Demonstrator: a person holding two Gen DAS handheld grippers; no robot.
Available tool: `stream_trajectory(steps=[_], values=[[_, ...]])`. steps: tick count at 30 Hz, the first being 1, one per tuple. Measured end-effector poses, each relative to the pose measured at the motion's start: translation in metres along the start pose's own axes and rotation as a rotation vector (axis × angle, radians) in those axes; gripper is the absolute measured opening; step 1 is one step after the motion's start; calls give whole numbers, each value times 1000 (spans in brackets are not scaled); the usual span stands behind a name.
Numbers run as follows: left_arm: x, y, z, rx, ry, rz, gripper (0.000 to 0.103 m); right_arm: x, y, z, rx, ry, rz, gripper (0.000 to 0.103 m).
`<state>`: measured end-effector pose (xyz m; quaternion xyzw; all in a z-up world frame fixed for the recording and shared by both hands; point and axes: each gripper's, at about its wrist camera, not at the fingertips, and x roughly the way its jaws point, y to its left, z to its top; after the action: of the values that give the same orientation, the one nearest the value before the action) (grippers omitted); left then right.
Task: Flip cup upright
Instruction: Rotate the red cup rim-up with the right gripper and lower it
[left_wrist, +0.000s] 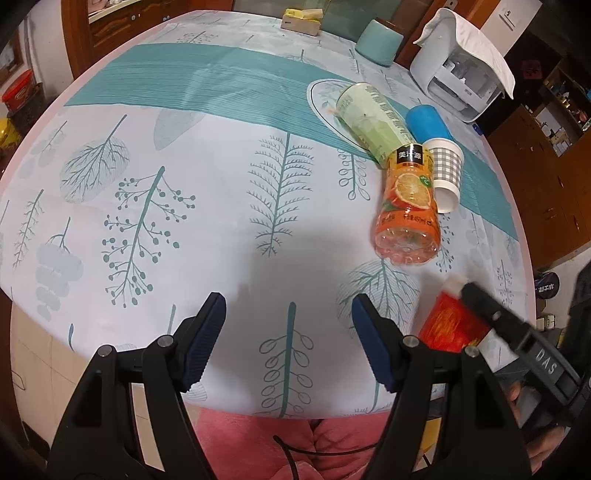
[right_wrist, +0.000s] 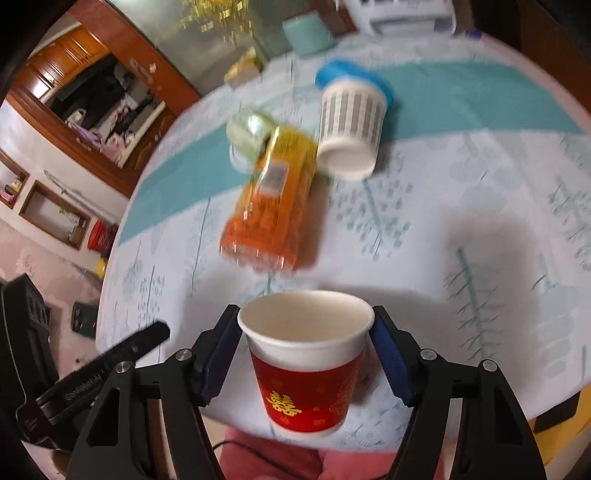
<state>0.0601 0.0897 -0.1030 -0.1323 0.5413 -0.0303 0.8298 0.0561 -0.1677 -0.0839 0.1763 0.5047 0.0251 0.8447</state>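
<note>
My right claw (right_wrist: 306, 345) is pinching the red paper cup with gold marks and a white rim (right_wrist: 304, 360). One blue pad (right_wrist: 218, 360) presses on each side of it. The cup stands up straight with its open mouth on top, near the edge of the table closest to me. I cannot tell if its bottom touches the cloth or hangs just above it. From the left camera I see the same red cup (left_wrist: 452, 321) low on the right, partly behind the black finger of my right claw (left_wrist: 480, 299).

My left claw (left_wrist: 289, 314) is spread wide and holds nothing. It hangs over the round table with the white cloth with green leaf prints (left_wrist: 184, 192), near the edge by me.

Farther out on the table lies an orange plastic juice bottle (left_wrist: 408, 206) on its side. Just beside it lies a grey checked paper cup (left_wrist: 447, 171), tipped over too. A pale green cup (left_wrist: 371, 120) lies behind the bottle, and a blue tube-shaped thing (left_wrist: 428, 123) lies behind the checked cup. All four sit close together, well apart from the red cup.
</note>
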Motion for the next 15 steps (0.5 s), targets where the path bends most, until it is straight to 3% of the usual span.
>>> stream_trajectory(steps=[7,12,15], values=[[-2,0,0,-10,-15,17,68,-35,-10,-8,-81,-293,-193,70],[0,0,0,-9,-12,19,68,-45,-10,-27,-148,-485,-162,70],[0,0,0,-13,-13,26,68,-42,1,-41,-212,-545,-193,70]])
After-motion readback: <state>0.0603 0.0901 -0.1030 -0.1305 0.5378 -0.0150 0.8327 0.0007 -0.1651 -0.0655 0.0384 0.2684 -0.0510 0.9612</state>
